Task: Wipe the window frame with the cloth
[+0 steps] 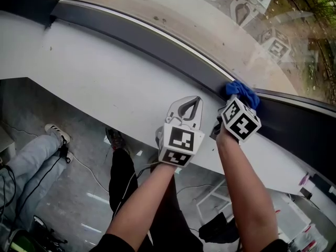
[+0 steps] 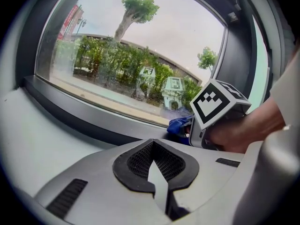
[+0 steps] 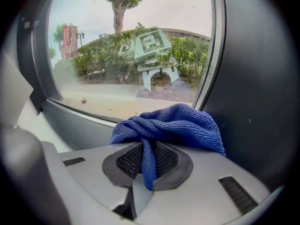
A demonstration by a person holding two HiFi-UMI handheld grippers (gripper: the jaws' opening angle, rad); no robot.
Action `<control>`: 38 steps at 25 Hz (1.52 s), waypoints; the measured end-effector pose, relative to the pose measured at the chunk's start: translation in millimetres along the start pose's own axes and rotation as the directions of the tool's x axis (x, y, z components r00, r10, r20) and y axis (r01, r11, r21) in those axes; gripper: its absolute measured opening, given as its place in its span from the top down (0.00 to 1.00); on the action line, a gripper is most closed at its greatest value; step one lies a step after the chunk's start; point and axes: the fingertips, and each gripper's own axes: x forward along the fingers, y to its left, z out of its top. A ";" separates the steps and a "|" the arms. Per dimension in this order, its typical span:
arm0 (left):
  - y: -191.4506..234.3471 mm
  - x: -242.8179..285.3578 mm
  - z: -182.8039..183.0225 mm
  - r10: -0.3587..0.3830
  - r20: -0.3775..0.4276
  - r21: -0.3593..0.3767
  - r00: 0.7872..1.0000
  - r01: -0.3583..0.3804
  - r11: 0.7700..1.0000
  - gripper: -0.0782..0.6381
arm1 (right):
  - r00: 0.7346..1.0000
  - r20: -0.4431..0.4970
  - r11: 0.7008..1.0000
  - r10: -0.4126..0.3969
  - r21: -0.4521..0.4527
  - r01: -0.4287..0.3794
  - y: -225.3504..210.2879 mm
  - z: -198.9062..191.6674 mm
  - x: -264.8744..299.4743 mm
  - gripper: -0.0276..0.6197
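Grippers number two, and there is one cloth between them. The right gripper [image 3: 147, 149] has its claw pinched on a fold of the blue cloth [image 3: 180, 125], and a thin tail of the fabric hangs down between the black ribbed pads. The cloth is a knitted microfibre, deep blue, bunched into a loose wad with rounded creases, and most of it bulges out ahead of the claw. In the head view the cloth [image 1: 242, 91] lies against the top edge of the dark grey window frame [image 1: 157, 43], right where that single lower rail meets the glass [image 1: 184, 9]. The right gripper view places it near the corner with the dark upright. The left gripper [image 1: 197, 100] hangs over the white sill [image 1: 105, 77], just beside the right gripper [image 1: 231, 100]. Its claw is pressed together at the tips with nothing in it. Each gripper carries one marker cube, two in all, and the glass shows two pale reflections of them. On the floor below are two shoes, one white [image 1: 56, 133] and one dark [image 1: 115, 138].
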 end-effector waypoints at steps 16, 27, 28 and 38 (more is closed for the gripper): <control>-3.8 -14.9 37.2 -0.026 0.029 0.111 0.999 0.022 0.994 0.89 | 0.989 0.128 0.941 -0.076 0.336 0.028 -18.0 20.2 -30.3 0.91; -19.1 -24.2 56.5 -0.060 0.040 0.165 0.997 0.052 0.985 0.89 | 0.983 0.157 0.914 -0.093 0.405 0.022 -20.3 32.9 -48.3 0.91; -20.0 -25.0 56.8 -0.062 0.038 0.168 0.997 0.055 0.984 0.89 | 0.983 0.159 0.911 -0.094 0.411 0.021 -20.4 34.5 -49.9 0.91; -27.3 -32.0 73.8 -0.078 0.045 0.193 0.996 0.067 0.979 0.89 | 0.976 0.190 0.887 -0.107 0.461 0.008 -22.4 49.9 -68.7 0.91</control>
